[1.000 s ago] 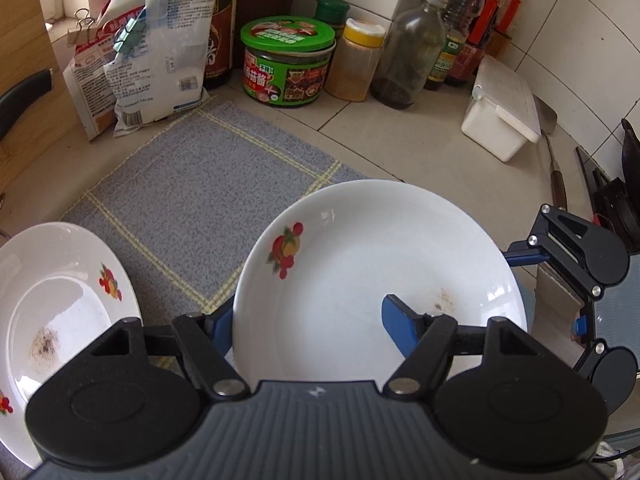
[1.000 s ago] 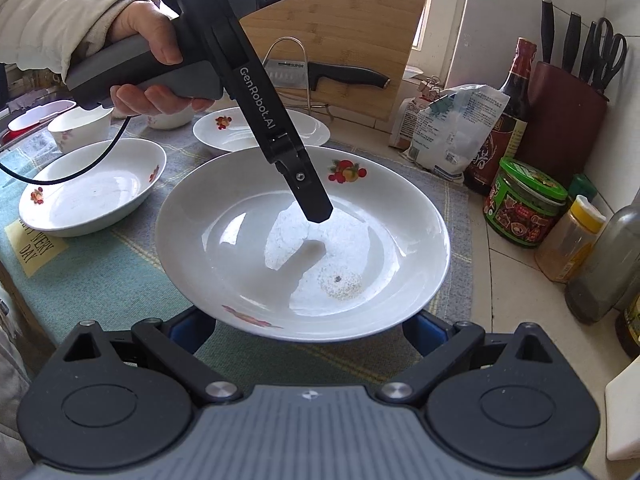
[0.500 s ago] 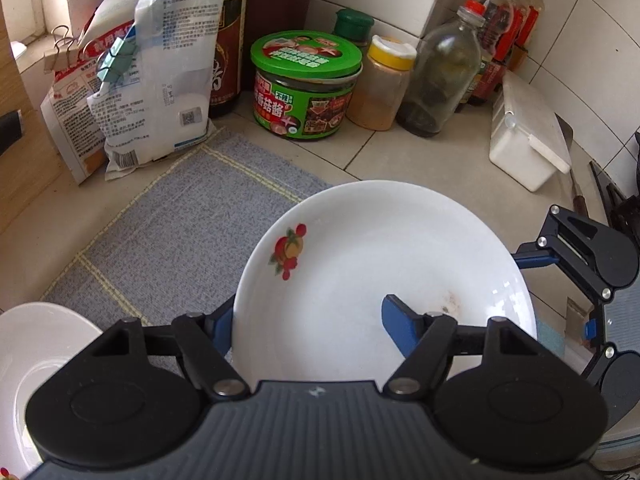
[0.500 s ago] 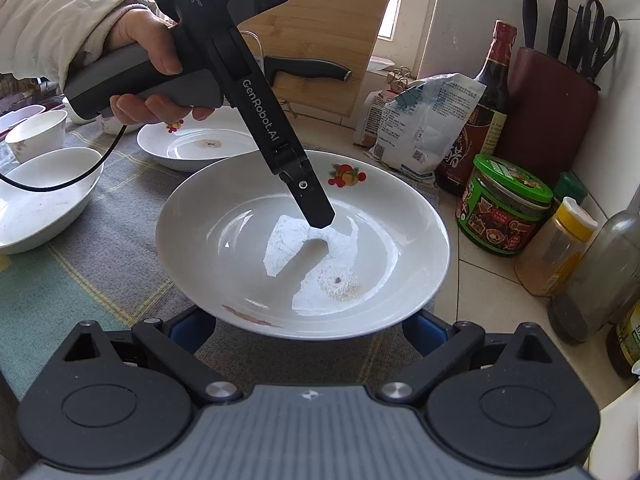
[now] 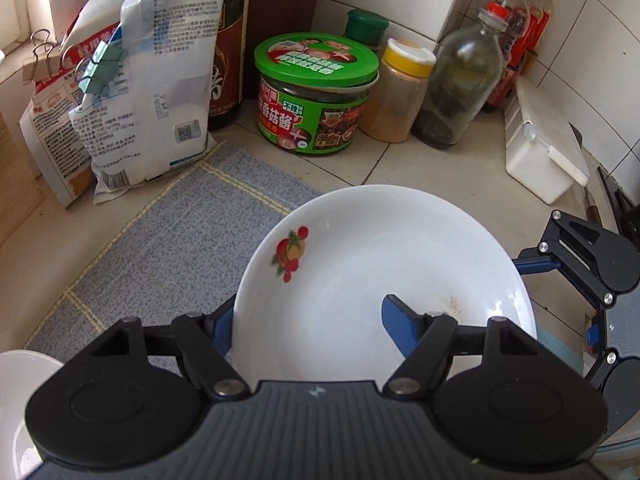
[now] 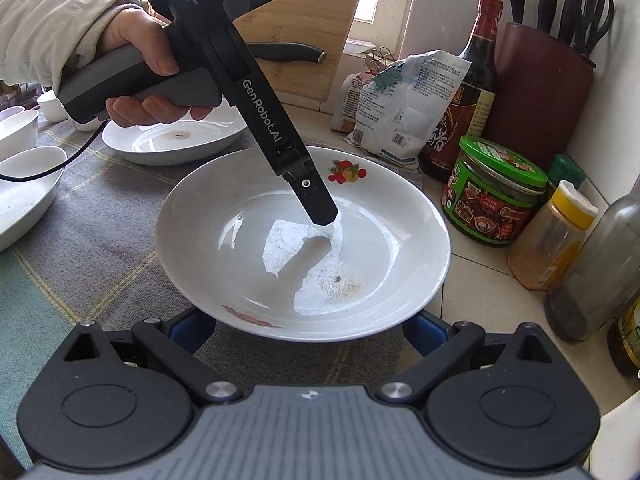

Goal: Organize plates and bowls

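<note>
A white plate (image 5: 380,264) with a fruit motif hangs over the grey mat (image 5: 168,240), near its right corner. My left gripper (image 5: 308,316) is shut on the plate's near rim, one blue finger inside the dish and the other under it. From the right wrist, the left gripper (image 6: 320,208) reaches down into the plate (image 6: 248,216) from above. My right gripper (image 6: 308,328) stands open, its fingers wide apart beneath the plate's near rim; contact cannot be told. The right gripper (image 5: 564,300) also shows at the plate's right edge. A second fruit plate (image 6: 176,140) lies behind.
A green-lidded jar (image 6: 496,196), yellow-capped spice jar (image 6: 552,236), glass bottle (image 6: 600,264) and dark sauce bottle (image 6: 468,92) crowd the tiled corner. Clipped bags (image 5: 132,92) lean at the mat's far edge. A white box (image 5: 540,148), knife block (image 6: 540,88) and white bowls (image 6: 24,192) surround it.
The plate and both grippers have travelled right along the mat toward the jars and bags, which now look nearer. The second plate has slid almost out of the left wrist view.
</note>
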Demonstrator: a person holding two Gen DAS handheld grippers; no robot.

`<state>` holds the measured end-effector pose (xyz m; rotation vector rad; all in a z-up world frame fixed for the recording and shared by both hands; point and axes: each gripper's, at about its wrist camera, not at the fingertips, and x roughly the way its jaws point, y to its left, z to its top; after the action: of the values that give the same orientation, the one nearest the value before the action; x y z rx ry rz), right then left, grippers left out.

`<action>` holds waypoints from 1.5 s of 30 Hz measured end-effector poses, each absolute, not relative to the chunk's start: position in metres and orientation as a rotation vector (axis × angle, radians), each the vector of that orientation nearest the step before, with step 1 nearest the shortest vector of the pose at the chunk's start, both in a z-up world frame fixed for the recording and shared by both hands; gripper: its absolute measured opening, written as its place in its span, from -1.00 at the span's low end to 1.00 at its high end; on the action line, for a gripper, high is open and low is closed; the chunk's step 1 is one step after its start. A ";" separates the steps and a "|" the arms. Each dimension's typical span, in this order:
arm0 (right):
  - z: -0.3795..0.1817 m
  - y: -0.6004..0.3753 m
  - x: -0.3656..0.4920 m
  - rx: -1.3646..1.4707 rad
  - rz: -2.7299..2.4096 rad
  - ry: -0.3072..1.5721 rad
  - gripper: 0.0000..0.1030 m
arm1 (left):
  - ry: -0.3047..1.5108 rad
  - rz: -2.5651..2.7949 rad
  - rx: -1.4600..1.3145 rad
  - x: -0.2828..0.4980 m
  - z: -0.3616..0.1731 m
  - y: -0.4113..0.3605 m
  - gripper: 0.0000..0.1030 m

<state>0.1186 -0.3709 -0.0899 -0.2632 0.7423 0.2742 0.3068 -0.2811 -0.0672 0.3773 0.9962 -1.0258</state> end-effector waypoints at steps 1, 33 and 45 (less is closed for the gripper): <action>-0.091 -0.371 0.119 -0.263 0.273 0.744 0.96 | 0.995 -1.025 0.376 0.308 -0.068 -0.282 0.41; -0.095 -0.377 0.126 -0.246 0.227 0.771 1.00 | 0.913 -1.004 0.408 0.311 -0.072 -0.293 0.74; -0.076 -0.368 0.102 -0.203 0.179 0.772 1.00 | 0.832 -0.955 0.427 0.281 -0.035 -0.269 0.83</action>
<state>0.1016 -0.3678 -0.0757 -0.2030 0.7723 0.1795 0.2811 -0.2693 -0.0353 0.4271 0.8318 -0.9549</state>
